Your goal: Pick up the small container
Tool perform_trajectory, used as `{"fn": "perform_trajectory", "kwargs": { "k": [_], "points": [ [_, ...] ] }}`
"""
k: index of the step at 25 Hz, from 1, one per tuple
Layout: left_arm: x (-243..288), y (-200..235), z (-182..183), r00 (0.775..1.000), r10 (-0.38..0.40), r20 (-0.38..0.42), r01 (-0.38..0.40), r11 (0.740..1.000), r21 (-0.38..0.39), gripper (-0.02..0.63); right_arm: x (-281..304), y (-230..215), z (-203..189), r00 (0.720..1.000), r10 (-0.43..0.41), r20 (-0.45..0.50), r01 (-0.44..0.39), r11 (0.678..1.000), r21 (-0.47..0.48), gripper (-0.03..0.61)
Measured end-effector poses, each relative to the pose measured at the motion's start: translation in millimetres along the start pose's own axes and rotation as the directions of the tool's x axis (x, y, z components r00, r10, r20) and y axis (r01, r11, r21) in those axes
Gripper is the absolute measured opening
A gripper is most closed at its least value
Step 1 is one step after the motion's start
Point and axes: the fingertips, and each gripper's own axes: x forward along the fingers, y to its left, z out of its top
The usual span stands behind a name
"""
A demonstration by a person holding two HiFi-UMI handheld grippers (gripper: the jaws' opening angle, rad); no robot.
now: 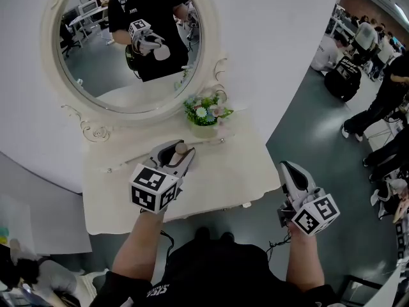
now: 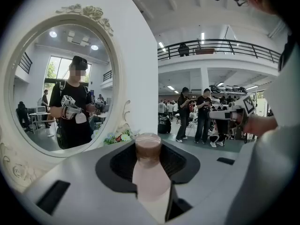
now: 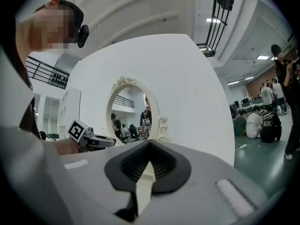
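One oval mirror [image 1: 128, 43] with a curled, carved white frame stands on one cream dressing table [image 1: 108, 197] with a smooth top and a scalloped edge. One small pot of pastel flowers [image 1: 206, 114] sits at the mirror's foot. There are two grippers, each with one marker cube, and one small container. The left gripper [image 1: 171, 153] reaches forward over the tabletop on a bare forearm, and its jaws are clamped on the small container [image 1: 181, 149]. The container is a smooth, pale, bottle-shaped thing with a round brown cap, and it stands upright between the ribbed black pads with its cap pointing away from the hand. To the right, the right gripper [image 1: 289, 168] is held out past the table's right edge above the grey floor. It points forward with its jaws pressed together on nothing.
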Motion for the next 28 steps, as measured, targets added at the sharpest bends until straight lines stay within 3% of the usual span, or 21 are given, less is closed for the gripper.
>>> {"fn": "perform_trajectory", "kwargs": {
  "k": [5,11,28],
  "points": [
    [3.1,-9.0,15.0,0.999,0.011,0.037,-0.010,1.000,-0.027,0.144,-2.4,-2.4,-1.1,0.999,0.029,-0.022,-0.030,0.999,-0.026,0.009],
    [7.0,-17.3,23.3,0.999,0.012,0.032,-0.012,1.000,0.005,0.144,4.0,4.0,2.6,0.997,0.074,-0.023,-0.075,0.996,-0.048,0.008],
    [25.8,-33.3,8.7,1.000,-0.005,0.004,0.005,1.000,0.006,0.144,8.6,-1.2,-7.3,0.994,0.103,-0.030,-0.103,0.995,-0.015,0.009]
  ]
}}
